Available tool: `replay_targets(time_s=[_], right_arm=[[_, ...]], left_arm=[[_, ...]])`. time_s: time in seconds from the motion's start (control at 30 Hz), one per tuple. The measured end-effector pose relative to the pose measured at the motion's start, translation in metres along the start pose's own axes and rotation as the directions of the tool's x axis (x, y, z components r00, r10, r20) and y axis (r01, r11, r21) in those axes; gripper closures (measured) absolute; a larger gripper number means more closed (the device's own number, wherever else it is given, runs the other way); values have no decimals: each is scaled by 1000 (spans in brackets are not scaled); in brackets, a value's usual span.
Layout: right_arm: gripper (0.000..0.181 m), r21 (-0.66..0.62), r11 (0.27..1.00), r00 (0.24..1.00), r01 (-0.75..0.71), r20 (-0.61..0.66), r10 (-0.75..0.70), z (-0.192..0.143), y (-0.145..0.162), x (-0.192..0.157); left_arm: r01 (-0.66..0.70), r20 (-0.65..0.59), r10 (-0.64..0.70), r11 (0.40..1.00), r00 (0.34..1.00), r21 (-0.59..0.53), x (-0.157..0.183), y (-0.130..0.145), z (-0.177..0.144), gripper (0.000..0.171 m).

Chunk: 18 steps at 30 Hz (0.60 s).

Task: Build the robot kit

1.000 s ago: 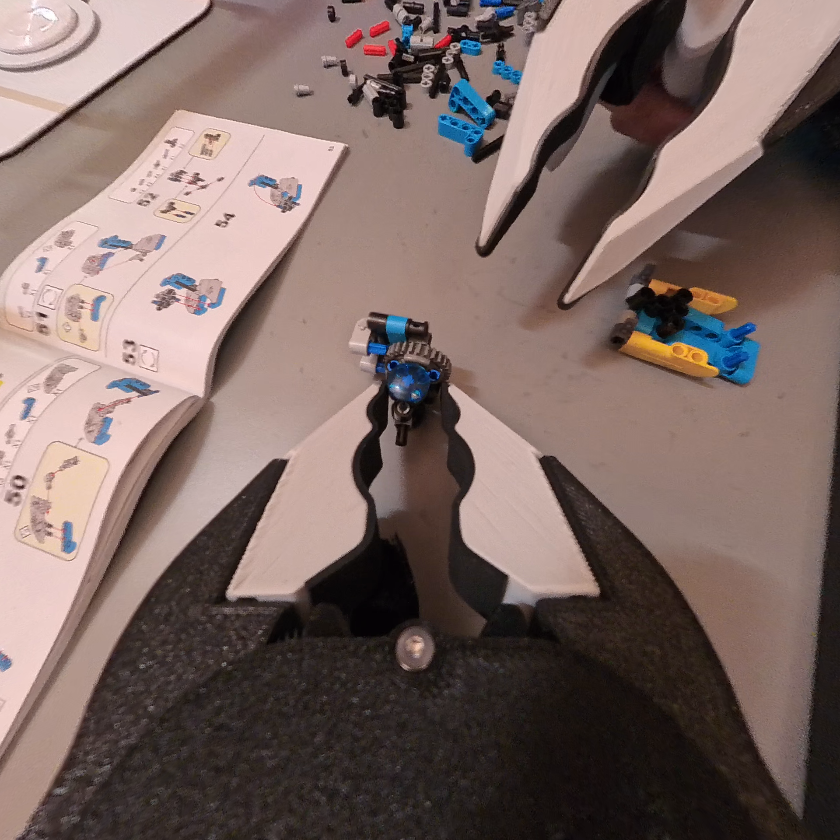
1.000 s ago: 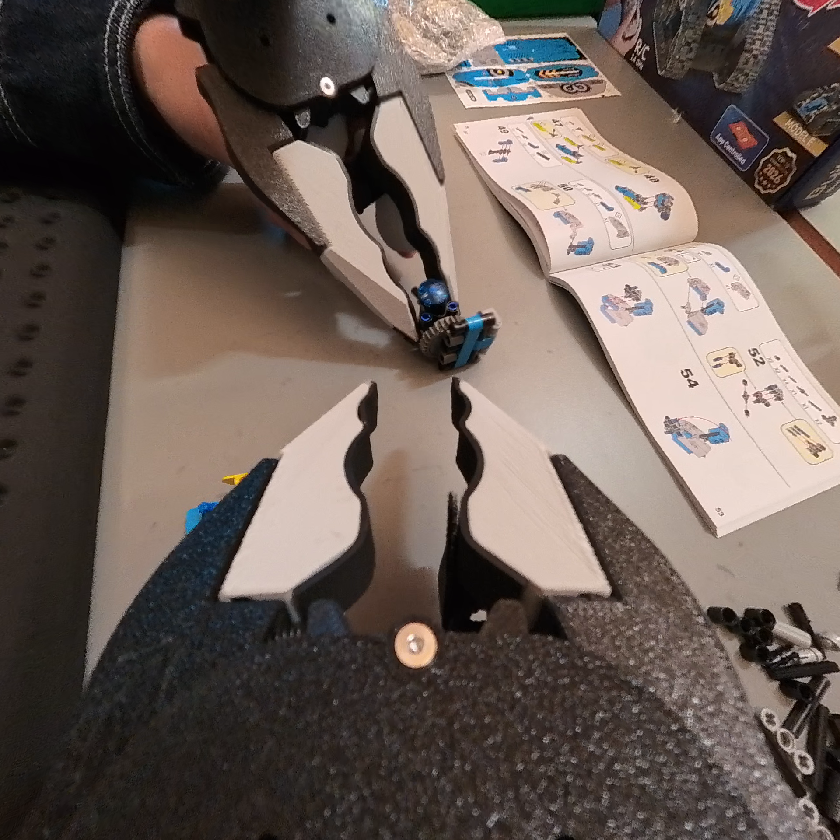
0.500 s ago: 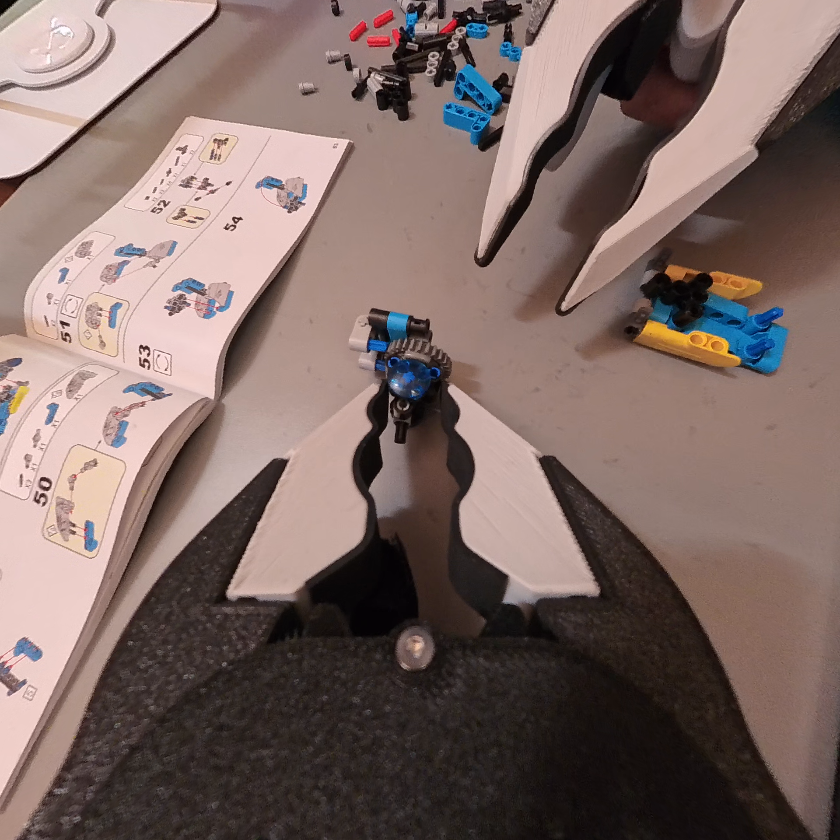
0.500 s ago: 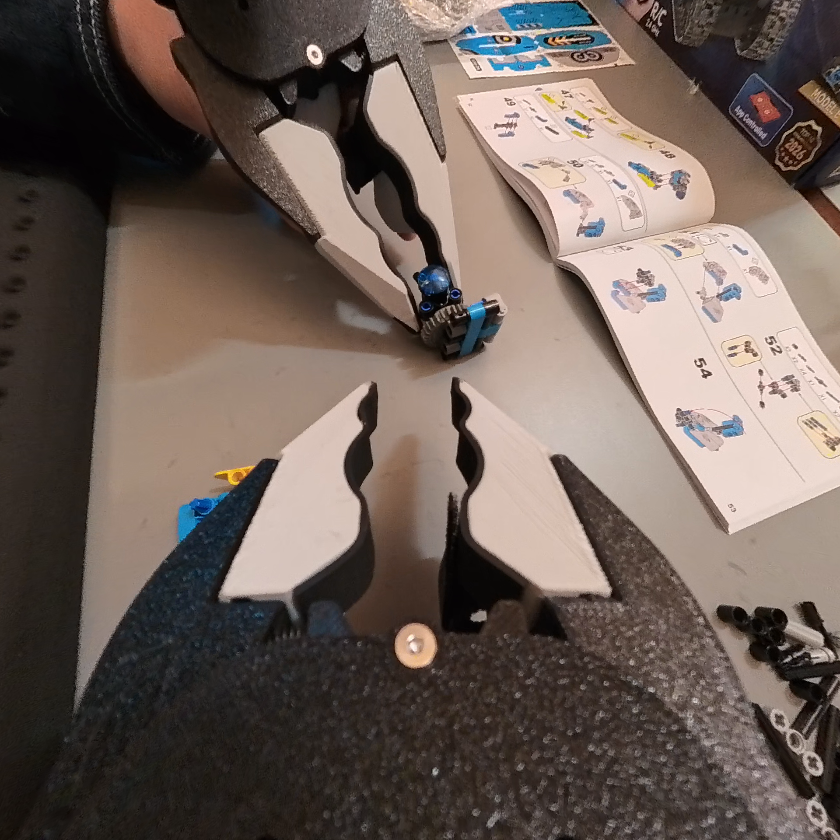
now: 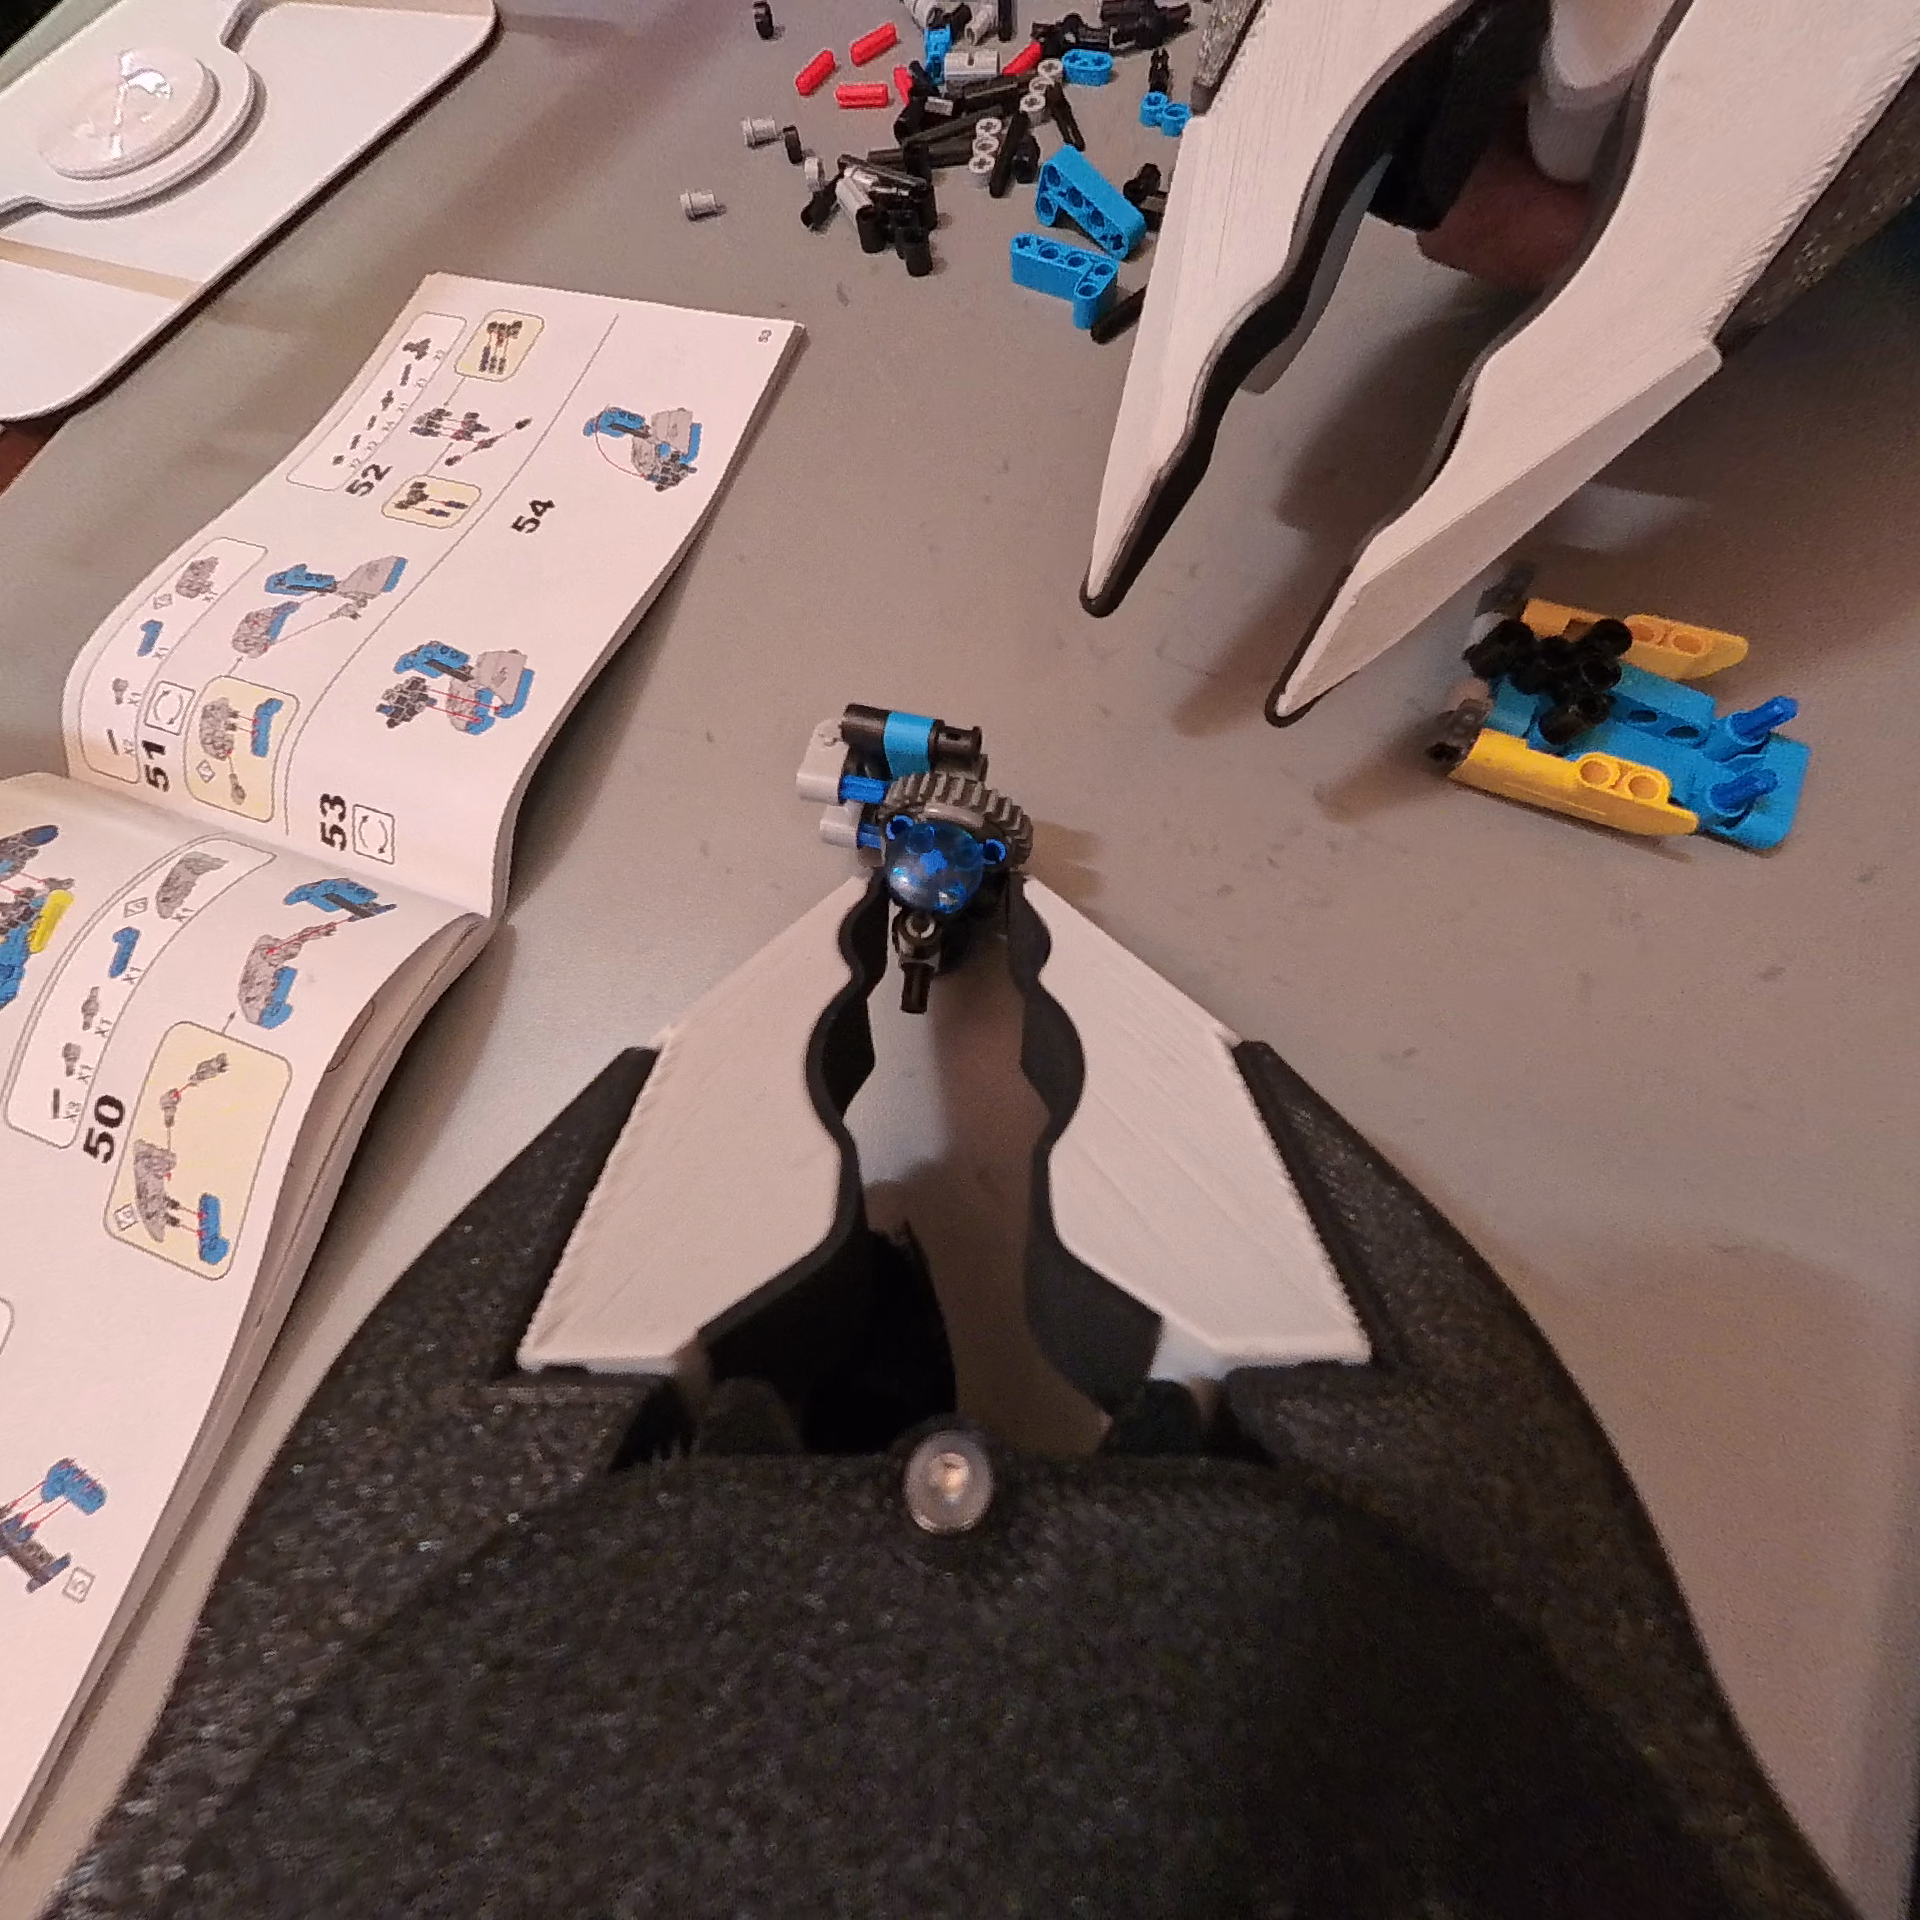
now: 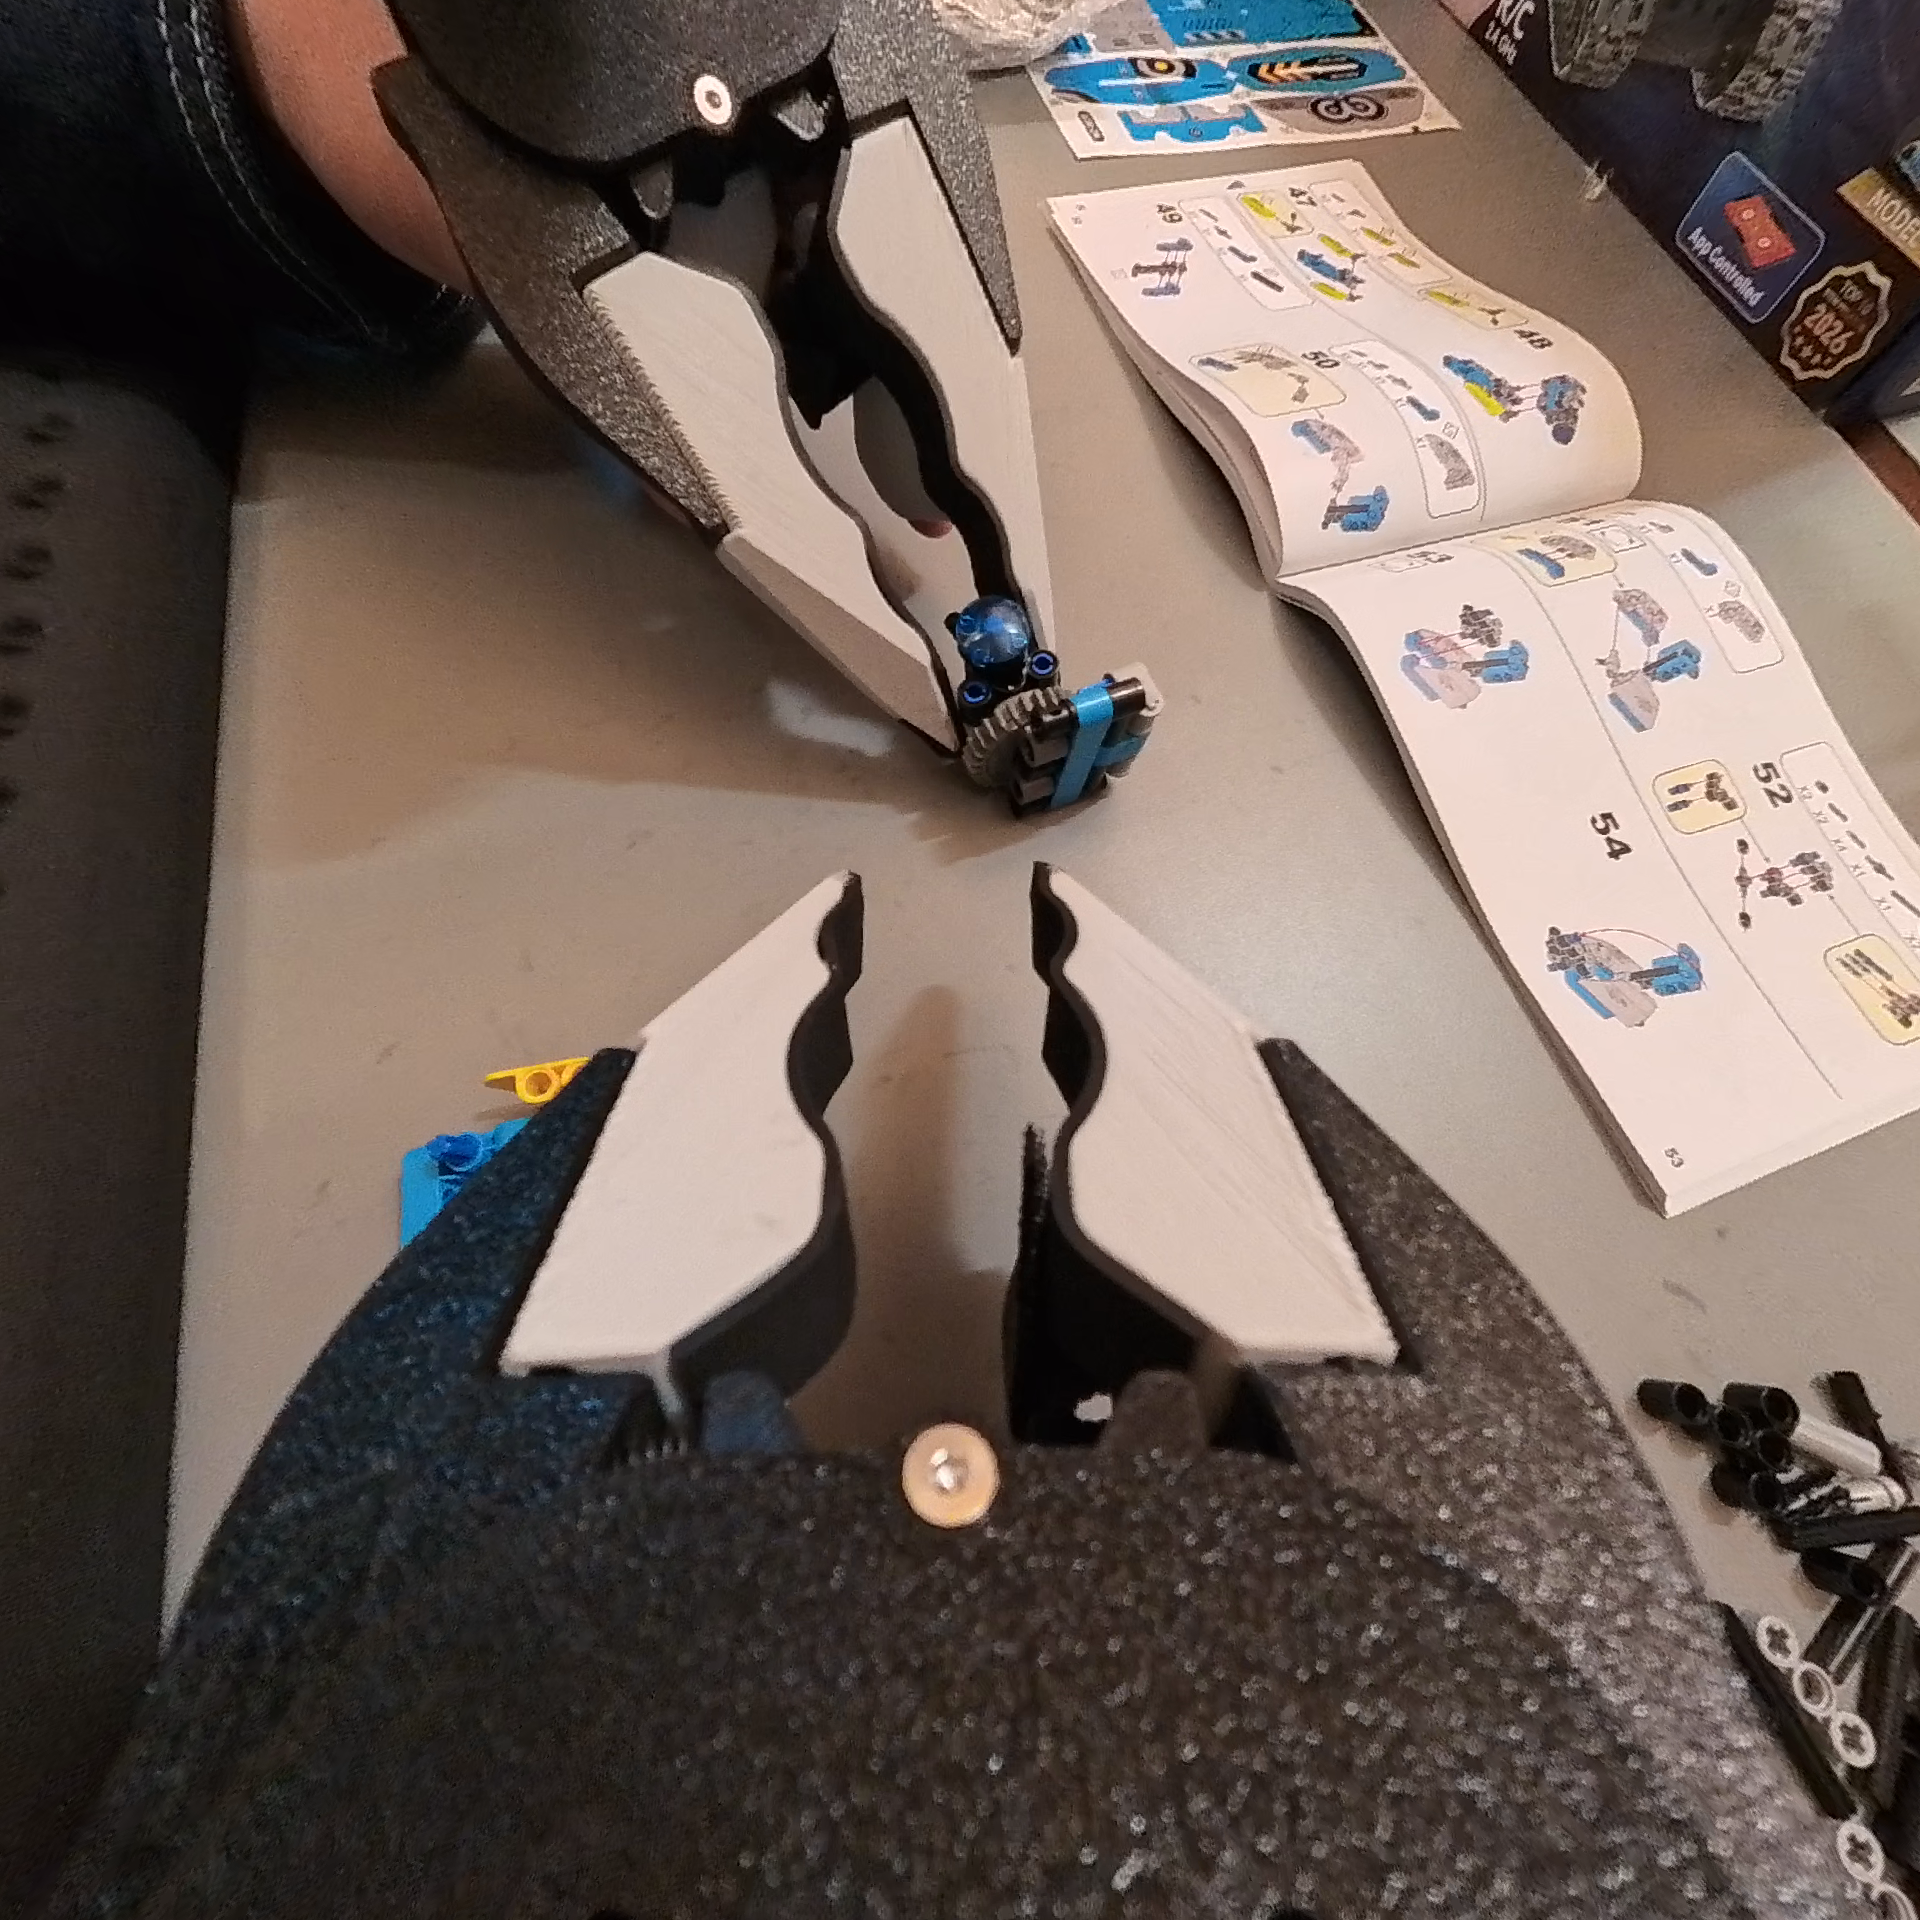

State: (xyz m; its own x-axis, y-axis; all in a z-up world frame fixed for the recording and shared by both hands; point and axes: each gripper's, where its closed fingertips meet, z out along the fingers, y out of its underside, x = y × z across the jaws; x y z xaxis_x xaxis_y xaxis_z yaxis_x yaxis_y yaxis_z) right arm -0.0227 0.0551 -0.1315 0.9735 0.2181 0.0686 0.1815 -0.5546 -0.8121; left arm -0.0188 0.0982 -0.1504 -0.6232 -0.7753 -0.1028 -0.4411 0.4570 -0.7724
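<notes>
**Gear piece pinched on grey desk**

Tongs in your left hand (image 5: 928,914) are clenched on a small brick assembly (image 5: 920,821), a grey toothed gear with a clear blue dome and a black pin, which sits on the desk (image 5: 1351,1091). Your left wrist view shows the pin running back between the fingertips; your right wrist view shows the same assembly (image 6: 1049,727) from its far side, with a blue band and black connectors the left view mostly hides. Your right tongs (image 6: 945,894) hang released, tips apart, just short of the assembly and touching nothing. A yellow and blue build (image 5: 1621,748) lies beside those tongs in the left view; the right view catches only its edge (image 6: 468,1143) behind the tongs' body. An open instruction booklet (image 5: 343,727) lies to one side, loose black, blue and red parts (image 5: 966,135) beyond it. Only the right view takes in a sticker sheet (image 6: 1236,83), a dark box (image 6: 1766,187) and your sleeved forearm (image 6: 208,187).
</notes>
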Motion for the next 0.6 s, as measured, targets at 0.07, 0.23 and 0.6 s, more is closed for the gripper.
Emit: replay_targets(time_s=[0.07, 0.23, 0.6], right_arm=[[149, -1, 1000, 1000, 0, 1, 0, 0, 0, 0], [149, -7, 1000, 1000, 2, -3, -2, 1, 1, 0], [151, 121, 993, 996, -11, -85, 22, -17, -21, 18]], left_arm=[[-2, -1, 2, 1000, 1000, 0, 0, 0, 0, 149], [-40, 17, 40, 999, 999, 5, 0, -2, -1, 149], [-365, 249, 294, 875, 923, 318, 9, -69, -42, 151]])
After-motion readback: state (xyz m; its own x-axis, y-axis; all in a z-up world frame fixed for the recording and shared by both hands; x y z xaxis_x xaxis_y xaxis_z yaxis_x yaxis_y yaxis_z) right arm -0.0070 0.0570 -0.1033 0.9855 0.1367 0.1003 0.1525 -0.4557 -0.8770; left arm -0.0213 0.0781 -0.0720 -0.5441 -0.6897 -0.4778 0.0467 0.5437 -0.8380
